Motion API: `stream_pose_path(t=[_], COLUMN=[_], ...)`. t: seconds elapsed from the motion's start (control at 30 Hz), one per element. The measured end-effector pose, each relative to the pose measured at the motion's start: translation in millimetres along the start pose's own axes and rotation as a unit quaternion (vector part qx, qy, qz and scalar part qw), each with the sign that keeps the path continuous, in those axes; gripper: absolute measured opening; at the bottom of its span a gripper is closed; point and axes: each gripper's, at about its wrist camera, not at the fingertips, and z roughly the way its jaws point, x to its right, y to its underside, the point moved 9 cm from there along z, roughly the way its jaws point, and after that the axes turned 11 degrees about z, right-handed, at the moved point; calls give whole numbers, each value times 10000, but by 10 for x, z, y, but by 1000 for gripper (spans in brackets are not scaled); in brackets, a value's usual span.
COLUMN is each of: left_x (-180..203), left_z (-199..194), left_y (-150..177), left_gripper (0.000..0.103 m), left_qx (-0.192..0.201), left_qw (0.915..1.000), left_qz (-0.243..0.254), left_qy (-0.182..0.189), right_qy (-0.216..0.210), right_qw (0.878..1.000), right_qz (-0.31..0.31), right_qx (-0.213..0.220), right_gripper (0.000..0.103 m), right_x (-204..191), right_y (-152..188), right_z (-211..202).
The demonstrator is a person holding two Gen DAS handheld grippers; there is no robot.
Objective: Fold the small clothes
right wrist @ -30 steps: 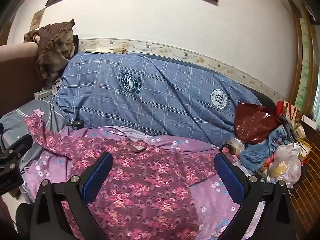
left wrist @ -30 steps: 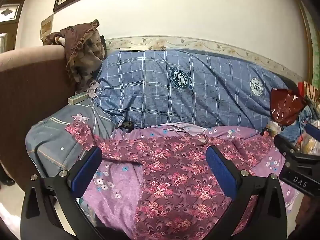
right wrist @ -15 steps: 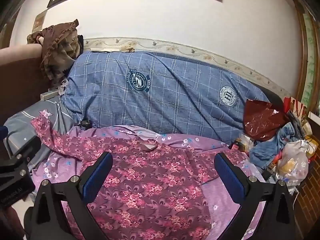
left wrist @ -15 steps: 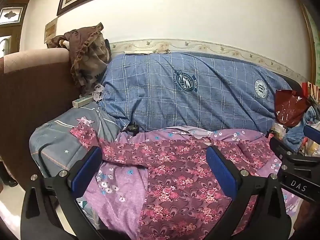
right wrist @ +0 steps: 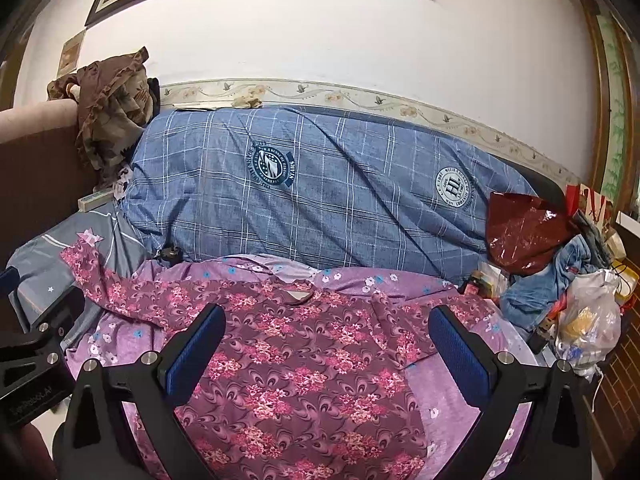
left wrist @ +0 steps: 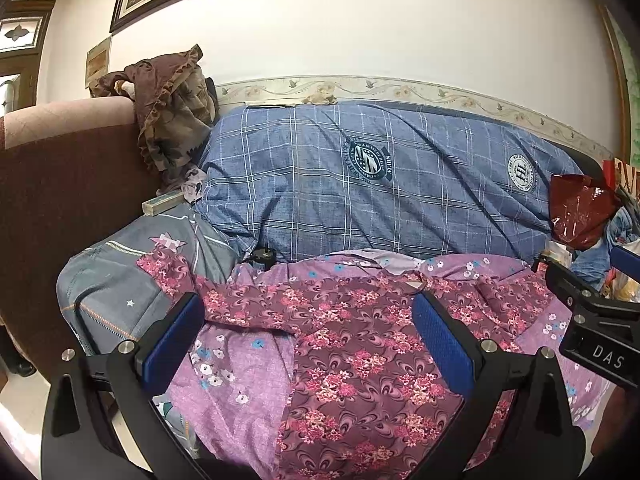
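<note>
Bed against white wall, lilac floral sheet [left wrist: 224, 392]. Maroon floral long-sleeved top [right wrist: 296, 364] lies spread flat for folding; left gripper [left wrist: 308, 340] and right gripper [right wrist: 326, 350] hover spread, empty.

Right gripper [left wrist: 600, 344], seen from the left wrist view: white letters "DAS" on its black body.
Left gripper [right wrist: 32, 360], seen from the right wrist view: a faint line of print on its black body, too dim to read.
Blue checked quilt [right wrist: 320, 200], white round badge [right wrist: 454, 188]: large "HL" in the middle; ring text too small, only "WITH" can be made out.
Blue checked quilt, dark round badge [right wrist: 270, 168]: ring of capital letters, too small and curved to read surely.
Red paper bag [right wrist: 592, 204] at the right edge: large pale letters, partly hidden, not readable.
</note>
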Motion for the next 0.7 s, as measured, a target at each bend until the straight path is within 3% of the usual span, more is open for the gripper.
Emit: stream_pose_path(t=[0.7], left_x=[401], left_z=[4], left_y=[-13], left_gripper=[103], left_qx=[-9], left_qw=[9992], left_qz=[326], left_qy=[230], right_qy=[190], right_qw=[9988], right_qz=[437], right_qx=[-77], right_gripper=[102], right_x=[441], right_y=[26], right_z=[116])
